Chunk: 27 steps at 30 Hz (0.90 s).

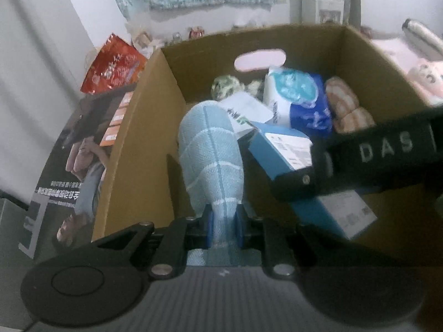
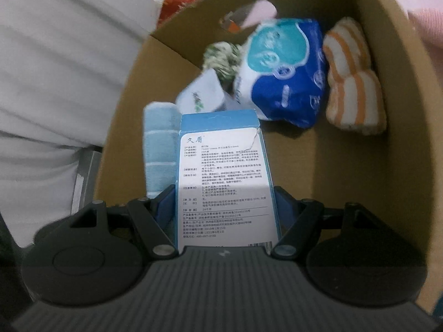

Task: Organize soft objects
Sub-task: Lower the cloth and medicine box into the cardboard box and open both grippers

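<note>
Left wrist view: the left gripper (image 1: 224, 228) is closed on a rolled light-blue towel (image 1: 211, 155), which reaches into the cardboard box (image 1: 144, 127) along its left wall. Ahead lie a white-and-blue tissue pack (image 1: 300, 101), an orange-striped cloth (image 1: 347, 110) by the right wall, and a mottled green bundle (image 1: 224, 85) near the far wall. The right gripper's arm (image 1: 360, 157) crosses from the right, carrying a blue carton (image 1: 282, 152).

Right wrist view: the right gripper (image 2: 225, 207) clamps the blue carton (image 2: 221, 171), apparently over the box floor (image 2: 299, 171). The towel (image 2: 159, 149) touches its left side; a small white packet (image 2: 200, 94) lies just beyond.
</note>
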Motion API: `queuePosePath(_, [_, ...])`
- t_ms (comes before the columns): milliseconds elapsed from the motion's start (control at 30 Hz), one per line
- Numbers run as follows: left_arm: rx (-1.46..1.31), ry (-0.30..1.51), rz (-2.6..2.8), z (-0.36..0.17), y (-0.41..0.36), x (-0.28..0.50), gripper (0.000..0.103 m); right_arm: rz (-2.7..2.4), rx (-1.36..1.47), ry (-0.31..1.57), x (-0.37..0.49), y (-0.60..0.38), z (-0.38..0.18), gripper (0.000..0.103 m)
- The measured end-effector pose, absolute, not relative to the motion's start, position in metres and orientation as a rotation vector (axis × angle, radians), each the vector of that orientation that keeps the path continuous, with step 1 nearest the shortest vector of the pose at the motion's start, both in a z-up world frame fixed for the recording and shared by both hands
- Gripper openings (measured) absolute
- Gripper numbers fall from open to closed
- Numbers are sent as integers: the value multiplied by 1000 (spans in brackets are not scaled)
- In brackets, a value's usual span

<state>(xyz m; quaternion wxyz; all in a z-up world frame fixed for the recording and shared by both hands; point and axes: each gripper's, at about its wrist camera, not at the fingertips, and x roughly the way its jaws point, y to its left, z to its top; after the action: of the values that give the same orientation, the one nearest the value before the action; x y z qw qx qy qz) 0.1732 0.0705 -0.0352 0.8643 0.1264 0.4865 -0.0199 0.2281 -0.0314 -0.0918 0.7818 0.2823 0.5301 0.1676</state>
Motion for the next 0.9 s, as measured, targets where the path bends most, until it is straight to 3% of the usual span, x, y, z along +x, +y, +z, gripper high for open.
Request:
queuePosePath(267, [162, 1128, -53, -51, 87, 196, 21, 323, 657, 1177, 232, -17, -113, 73])
queuePosePath(367, [152, 1146, -43, -52, 90, 198, 30, 322, 679, 1179, 234, -16, -116, 76])
queuePosePath(433, [154, 1137, -40, -47, 91, 195, 45, 320, 682, 1186, 233, -18, -113, 77])
queuePosePath(667, [149, 1048, -74, -18, 95, 179, 50, 296, 669, 1159, 231, -32, -105, 76])
queuePosePath(800, [83, 1002, -84, -1, 107, 171, 50, 300, 733, 1200, 234, -31, -117, 64])
queuePosePath(900, [45, 983, -75, 7, 116, 167, 50, 323, 740, 1213, 236, -20, -120, 63])
